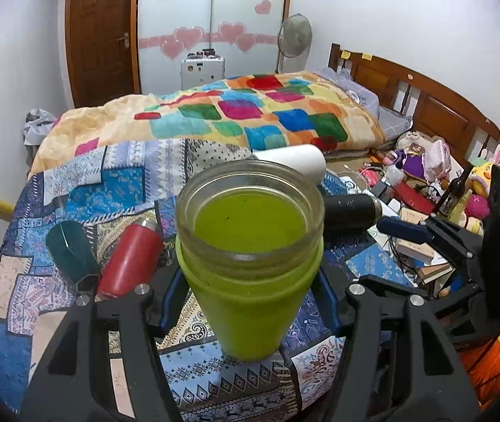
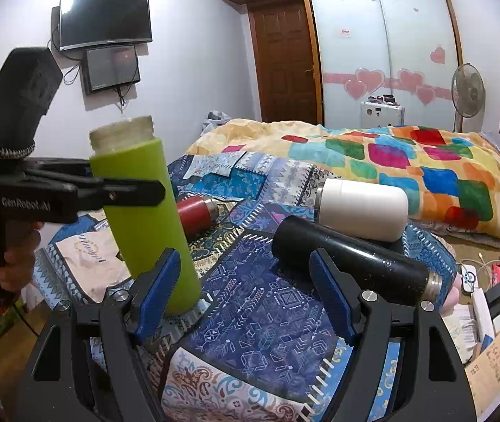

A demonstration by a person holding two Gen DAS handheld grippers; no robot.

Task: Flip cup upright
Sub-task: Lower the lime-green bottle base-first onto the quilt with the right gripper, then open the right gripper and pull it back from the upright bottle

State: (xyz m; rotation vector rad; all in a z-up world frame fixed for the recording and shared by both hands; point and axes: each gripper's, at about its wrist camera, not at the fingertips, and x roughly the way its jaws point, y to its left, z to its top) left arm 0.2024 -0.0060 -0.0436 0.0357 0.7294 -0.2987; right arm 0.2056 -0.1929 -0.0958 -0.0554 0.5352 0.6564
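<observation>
A lime green cup (image 1: pixel 250 292) with a clear glass threaded rim stands upright, mouth up, on the patterned cloth (image 1: pixel 215 379). My left gripper (image 1: pixel 250 302) is shut on the green cup around its upper body; in the right wrist view the same cup (image 2: pixel 148 221) stands at the left with the left gripper's fingers (image 2: pixel 123 190) across it. My right gripper (image 2: pixel 244 299) is open and empty, low over the blue patchwork cloth (image 2: pixel 267 316), just right of the cup's base.
Lying on the cloth are a red flask (image 1: pixel 130 256), a dark teal cup (image 1: pixel 70 249), a black flask (image 2: pixel 352 263) and a white flask (image 2: pixel 362 207). A bed with a colourful blanket (image 1: pixel 250 112) lies behind. Clutter (image 1: pixel 425 183) fills the right.
</observation>
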